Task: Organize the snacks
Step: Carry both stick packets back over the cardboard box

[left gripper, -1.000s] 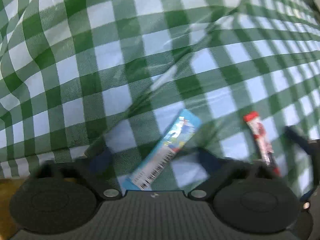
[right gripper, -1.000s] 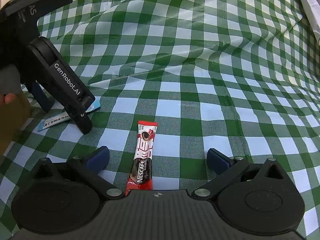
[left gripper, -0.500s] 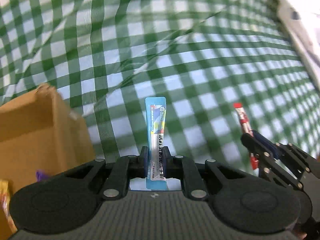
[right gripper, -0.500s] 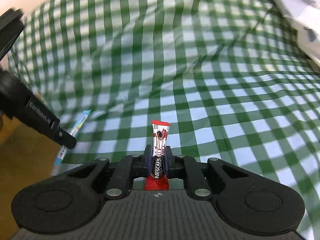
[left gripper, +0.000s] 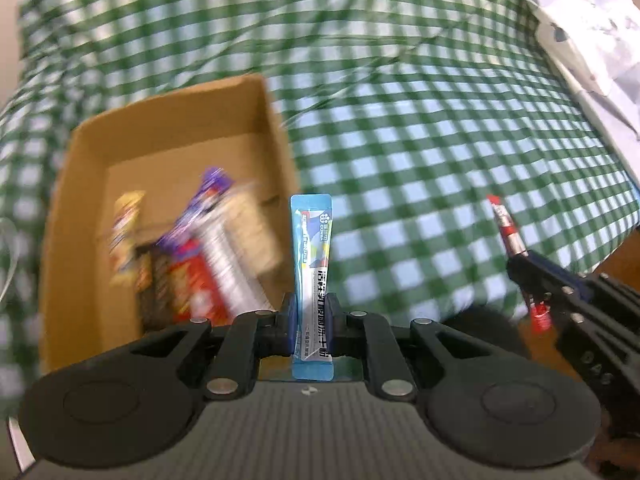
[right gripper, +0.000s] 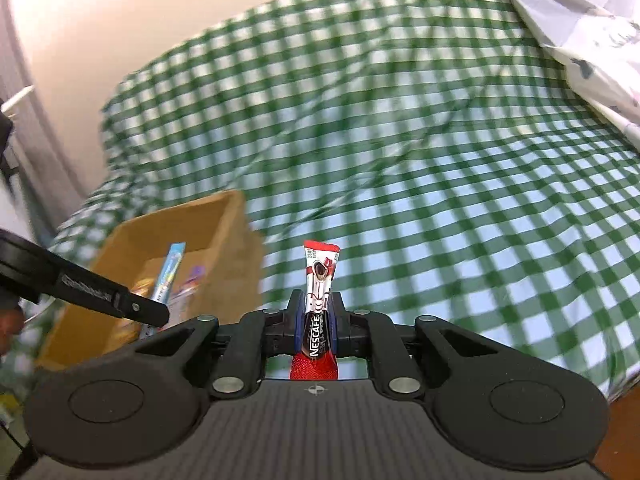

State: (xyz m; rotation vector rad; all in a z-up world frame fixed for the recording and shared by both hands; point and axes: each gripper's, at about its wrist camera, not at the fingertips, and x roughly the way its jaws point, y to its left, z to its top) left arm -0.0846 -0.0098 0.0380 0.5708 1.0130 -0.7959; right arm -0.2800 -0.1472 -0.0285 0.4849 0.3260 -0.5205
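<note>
Above the green-checked cloth (left gripper: 420, 128), the left gripper (left gripper: 311, 312) has its jaws clamped on a blue stick sachet (left gripper: 311, 264), which stands upright between the pads with its top end well clear of them. Just left of that sachet, and lower in the scene, sits an open cardboard box (left gripper: 80, 184) on the cloth; blurred snack packets (left gripper: 192, 256) in purple, red, yellow and silver lie heaped inside it. The right gripper (right gripper: 316, 320) has its jaws pinched on a red Nescafe stick (right gripper: 318, 300), also upright, its red top poking out past the pads. In the left wrist view the right gripper shows at the right edge, carrying its red stick over the cloth, apart from the box. In the right wrist view the left gripper reaches in from the left with the blue sachet over the box opening. A pale crumpled sheet (right gripper: 580, 32) lies at the far right.
</note>
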